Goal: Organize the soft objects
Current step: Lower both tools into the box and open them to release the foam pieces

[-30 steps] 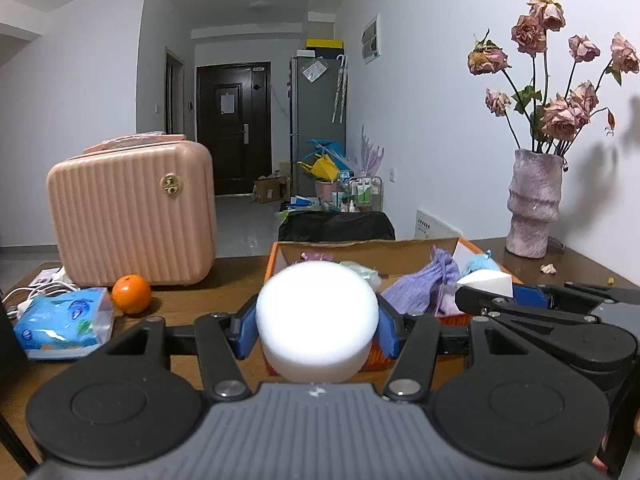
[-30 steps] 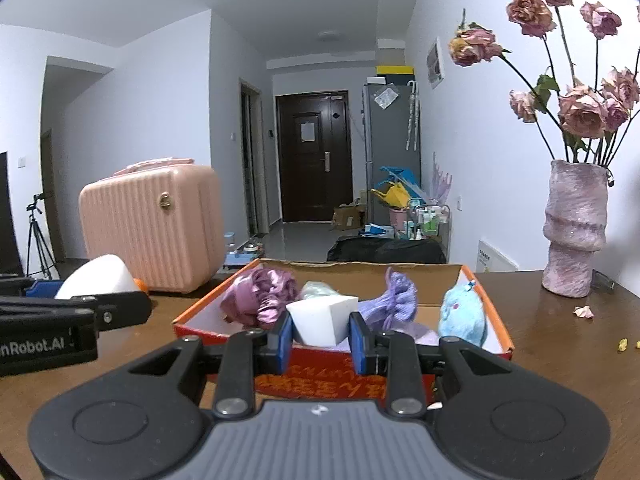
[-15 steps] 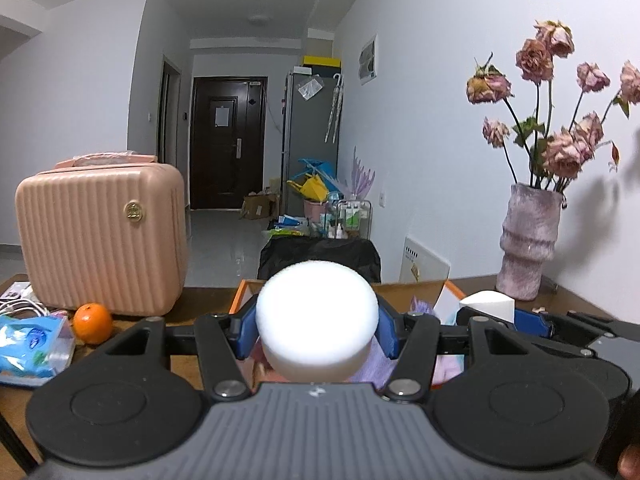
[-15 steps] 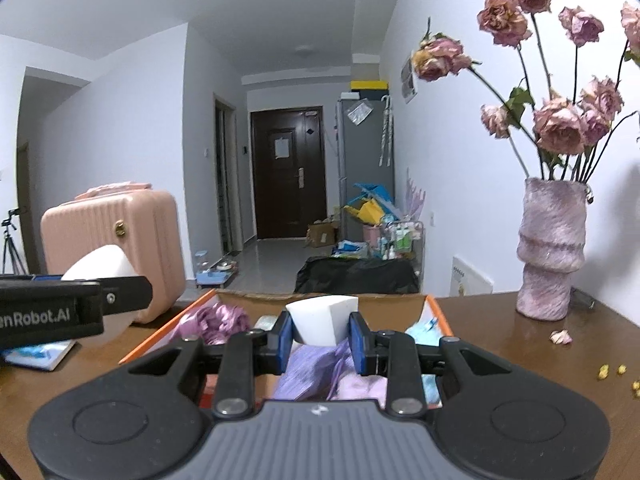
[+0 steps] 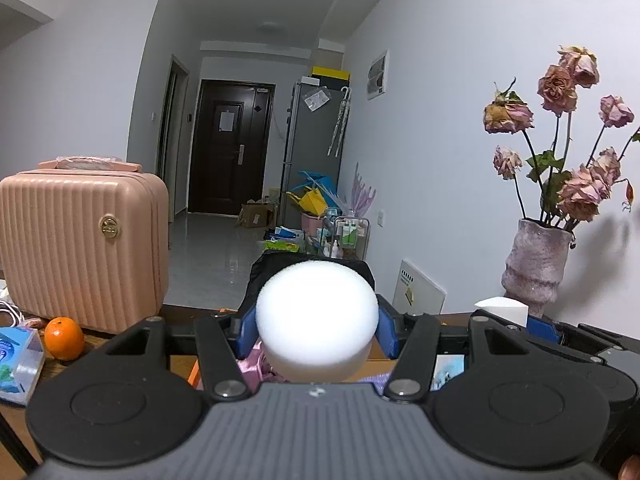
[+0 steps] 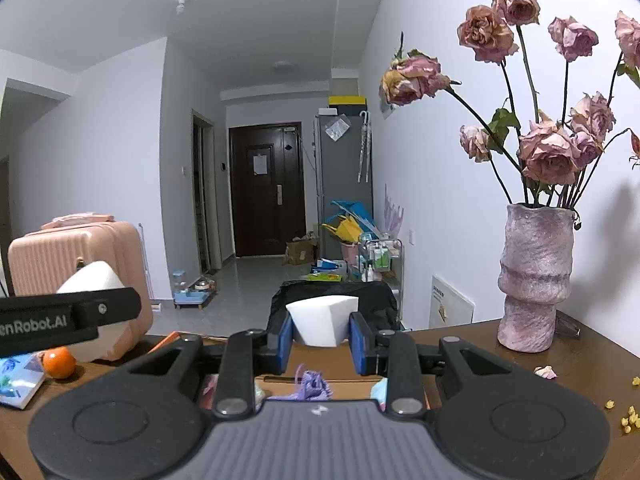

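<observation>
Down the hallway beyond the bench (image 6: 580, 364) stand a dark door (image 5: 230, 152) and a grey fridge (image 5: 314, 148). On the bench, a pink case (image 5: 80, 248) stands at the left with an orange (image 5: 63, 338) and a blue tissue pack (image 5: 18, 360) just in front of it, and a vase of dried roses (image 6: 534, 276) stands at the right by the wall.

Both grippers hover above an orange-edged cardboard box (image 5: 194, 372), whose inside shows only in slivers beneath them: pink cloth (image 5: 252, 360) under the left one, a purple knit piece (image 6: 310, 386) under the right. The left gripper (image 5: 317, 330) has its blue-padded fingers (image 5: 248, 330) pinching a round white sponge (image 5: 317, 320) from both sides. The right gripper (image 6: 320, 338) pinches a white wedge-shaped sponge (image 6: 322, 320) between its fingers (image 6: 285, 340); the wedge sticks up above the pads. The two grippers sit side by side, near each other, each showing at the edge of the other's view.
</observation>
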Available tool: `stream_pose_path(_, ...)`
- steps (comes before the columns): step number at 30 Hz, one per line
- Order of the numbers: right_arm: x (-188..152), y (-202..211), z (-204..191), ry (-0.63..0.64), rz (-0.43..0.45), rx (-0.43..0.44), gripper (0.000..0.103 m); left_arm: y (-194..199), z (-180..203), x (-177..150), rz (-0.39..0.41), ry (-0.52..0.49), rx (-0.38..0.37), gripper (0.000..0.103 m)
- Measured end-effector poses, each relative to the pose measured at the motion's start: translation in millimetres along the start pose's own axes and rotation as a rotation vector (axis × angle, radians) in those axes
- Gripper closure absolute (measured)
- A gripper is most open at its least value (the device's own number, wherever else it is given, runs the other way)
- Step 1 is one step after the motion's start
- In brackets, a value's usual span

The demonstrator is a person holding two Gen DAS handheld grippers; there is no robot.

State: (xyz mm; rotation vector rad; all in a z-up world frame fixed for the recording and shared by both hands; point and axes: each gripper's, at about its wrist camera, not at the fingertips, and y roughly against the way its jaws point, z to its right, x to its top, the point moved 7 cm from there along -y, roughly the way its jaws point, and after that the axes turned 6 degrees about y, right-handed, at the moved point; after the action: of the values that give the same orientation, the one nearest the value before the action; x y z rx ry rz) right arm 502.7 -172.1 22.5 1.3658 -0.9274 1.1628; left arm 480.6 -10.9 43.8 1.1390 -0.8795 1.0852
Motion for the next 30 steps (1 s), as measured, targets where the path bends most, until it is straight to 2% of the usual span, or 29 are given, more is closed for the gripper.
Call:
stream_pose_path(15, 3.0, -74.8, 4.1, 0.005, -0.173, 0.006, 0.074, -65.9, -7.4, 5.2, -0.048, 0.043, 0.044, 0.045)
stream_pose_path(30, -19.3, -125.4, 12.7, -0.025, -0.294, 0.005, 0.074, -128.5, -24.4, -23.3, -0.157, 0.014, 0.128, 0.046)
